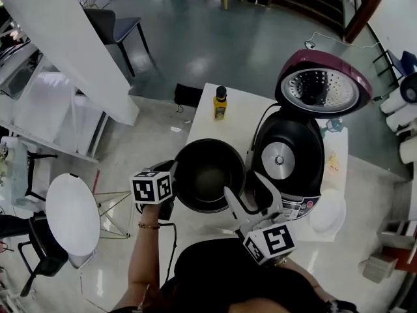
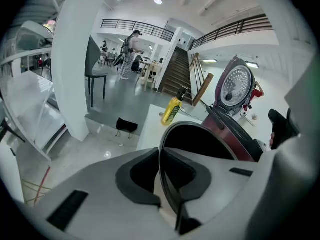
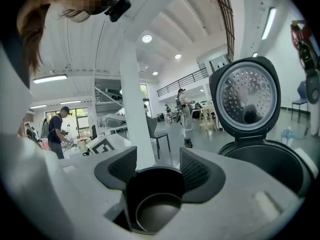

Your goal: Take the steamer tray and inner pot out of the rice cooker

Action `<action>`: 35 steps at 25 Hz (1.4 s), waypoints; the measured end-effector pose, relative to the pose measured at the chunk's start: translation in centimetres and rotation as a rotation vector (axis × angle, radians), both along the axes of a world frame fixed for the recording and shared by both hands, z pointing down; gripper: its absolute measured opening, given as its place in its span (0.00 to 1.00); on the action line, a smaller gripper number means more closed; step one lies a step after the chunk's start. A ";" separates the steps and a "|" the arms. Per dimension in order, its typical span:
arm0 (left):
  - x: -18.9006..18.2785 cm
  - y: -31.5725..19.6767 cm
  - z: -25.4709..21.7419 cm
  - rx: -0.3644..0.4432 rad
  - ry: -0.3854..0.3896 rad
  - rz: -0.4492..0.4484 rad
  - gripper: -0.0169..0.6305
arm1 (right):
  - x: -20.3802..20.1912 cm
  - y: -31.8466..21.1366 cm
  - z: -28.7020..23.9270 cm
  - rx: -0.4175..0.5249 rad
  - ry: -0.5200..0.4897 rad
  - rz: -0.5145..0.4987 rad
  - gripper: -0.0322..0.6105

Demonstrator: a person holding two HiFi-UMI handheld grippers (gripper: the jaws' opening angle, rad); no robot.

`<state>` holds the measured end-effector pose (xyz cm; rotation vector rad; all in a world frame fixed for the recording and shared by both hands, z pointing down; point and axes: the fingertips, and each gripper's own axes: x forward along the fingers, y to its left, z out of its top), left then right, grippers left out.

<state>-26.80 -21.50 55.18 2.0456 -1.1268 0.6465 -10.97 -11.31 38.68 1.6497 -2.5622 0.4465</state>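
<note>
Perhaps aloft, pot (image 1: 208, 175) rim in left claw (image 2: 165, 181)

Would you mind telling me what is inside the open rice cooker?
The rice cooker shows only a dark cavity with a round metal plate at the bottom; nothing sits in it. The right hand-held gripper covers part of its near rim.

Looks like a big open-plan hall, more office or demo lab than a home; polished grey floor (image 1: 195, 38), fat white column (image 2: 75, 59), a staircase (image 2: 175, 71) up to a railed mezzanine (image 2: 135, 26), recessed ceiling lights (image 2: 158, 1). People (image 2: 129, 54) stand around at tables in the back; the rice cooker (image 1: 290, 155) just sits on a small white table (image 1: 208, 119) mid-floor.
</note>
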 end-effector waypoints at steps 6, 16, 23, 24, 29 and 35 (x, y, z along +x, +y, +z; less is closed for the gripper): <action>1.1 -0.6 -0.1 0.014 -0.007 0.042 0.07 | 1.6 -0.2 0.3 -0.012 -0.002 0.046 0.46; -0.9 -1.3 -5.8 0.285 -0.018 -0.073 0.08 | 4.1 -0.1 0.9 -0.009 -0.003 0.120 0.46; 2.7 0.9 -12.4 0.490 0.020 -0.039 0.08 | 8.5 1.2 1.2 -0.020 -0.019 0.234 0.42; 3.3 1.5 -13.0 0.512 0.012 -0.029 0.08 | 9.3 1.5 1.2 -0.021 -0.022 0.251 0.41; 6.2 3.7 -16.0 0.612 -0.001 -0.014 0.08 | 13.3 3.3 0.5 -0.002 -0.013 0.333 0.33; 10.8 6.1 -17.6 0.630 0.043 0.014 0.08 | 18.9 6.0 -0.2 0.015 0.010 0.421 0.20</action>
